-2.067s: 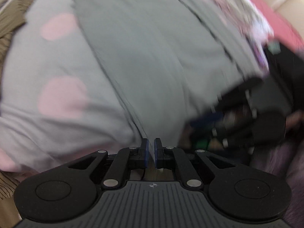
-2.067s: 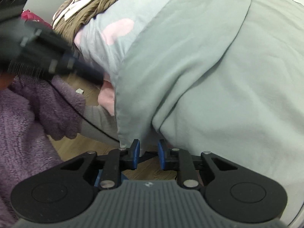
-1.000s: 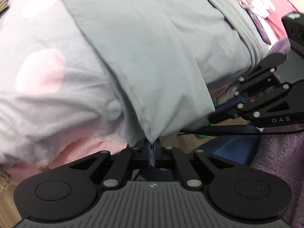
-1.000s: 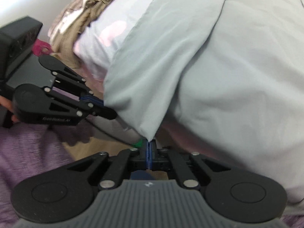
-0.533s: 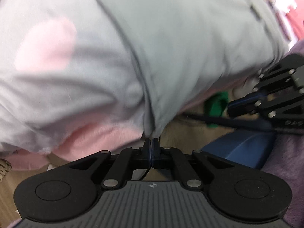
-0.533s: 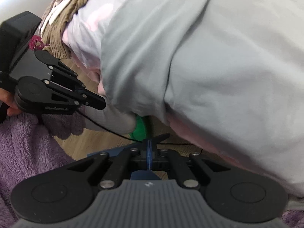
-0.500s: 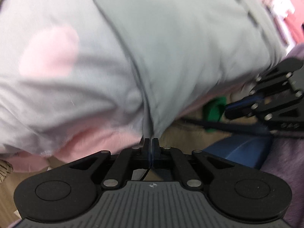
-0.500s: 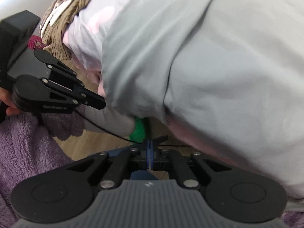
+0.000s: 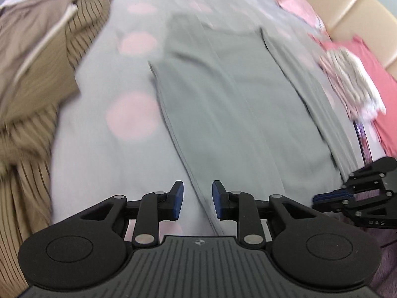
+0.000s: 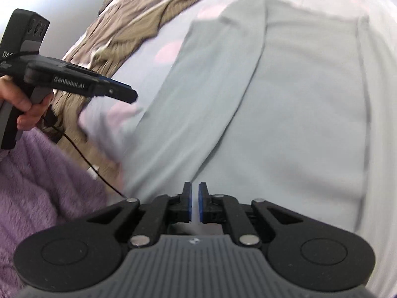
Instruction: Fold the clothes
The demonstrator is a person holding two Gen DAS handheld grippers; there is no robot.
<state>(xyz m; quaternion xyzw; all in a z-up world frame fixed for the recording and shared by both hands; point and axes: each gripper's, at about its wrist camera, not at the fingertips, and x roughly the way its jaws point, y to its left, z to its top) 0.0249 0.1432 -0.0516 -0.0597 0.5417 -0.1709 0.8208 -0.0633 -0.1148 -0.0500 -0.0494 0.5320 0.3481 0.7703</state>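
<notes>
A grey-green garment (image 9: 235, 104) lies spread lengthwise on the bed, its side parts folded inward. My left gripper (image 9: 196, 200) hovers over the near left edge of it; its jaws are opening and nothing is between them. In the right wrist view the same garment (image 10: 285, 99) fills the middle. My right gripper (image 10: 194, 203) hangs above its near end, jaws opening to a narrow gap with no cloth in it. Each gripper shows in the other's view: the right gripper (image 9: 316, 198) at the lower right, the left gripper (image 10: 131, 95) at the left in a hand (image 10: 24, 104).
The bed cover (image 9: 104, 161) is pale grey with pink dots. A brown striped garment (image 9: 37, 74) is heaped at the left. Pink and red clothes (image 9: 359, 79) lie at the right below a beige headboard (image 9: 347, 7). Purple fleece (image 10: 37, 186) and a black cable (image 10: 86, 161) are near me.
Both grippers were shut on the garment's hem at the bed's edge. They have let go and risen over the bed. The garment now lies flat.
</notes>
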